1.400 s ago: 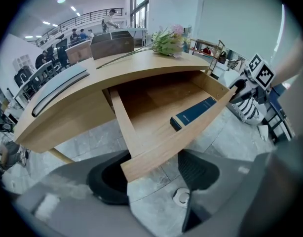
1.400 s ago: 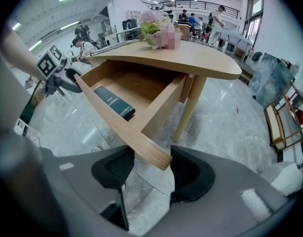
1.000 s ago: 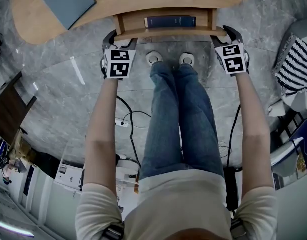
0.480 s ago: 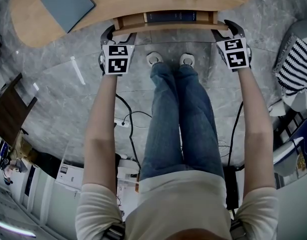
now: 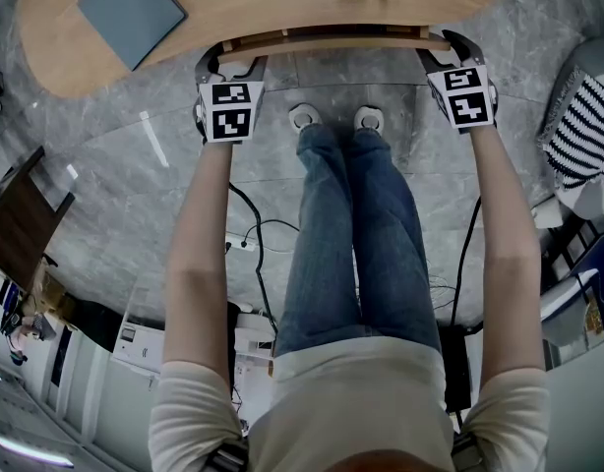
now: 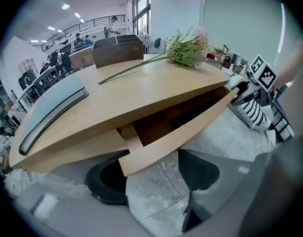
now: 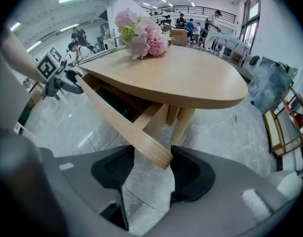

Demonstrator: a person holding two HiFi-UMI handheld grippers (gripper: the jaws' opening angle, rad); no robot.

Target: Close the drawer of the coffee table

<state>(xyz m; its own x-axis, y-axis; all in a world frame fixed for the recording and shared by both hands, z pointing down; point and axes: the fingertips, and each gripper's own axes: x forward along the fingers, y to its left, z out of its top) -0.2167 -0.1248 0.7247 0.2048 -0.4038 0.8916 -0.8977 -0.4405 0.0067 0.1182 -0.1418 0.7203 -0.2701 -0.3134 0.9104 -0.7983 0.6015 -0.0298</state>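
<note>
— The drawer (image 5: 336,39) was nearly home, just a sliver of its front showing under the coffee table (image 5: 282,3)!
— The left gripper (image 6: 154,174) and right gripper (image 7: 151,174) both had jaws spread, each straddling one end of that front, not pinching it.
— The danger? One side shoving harder could've skewed and jammed it.
— Or a jaw tip could've caught beneath the tabletop.

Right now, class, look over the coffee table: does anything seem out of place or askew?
The drawer is ajar: its front stands off the table, with a dark gap behind it. Flowers lie loose on the top. Nothing looks spilled or broken.
</note>
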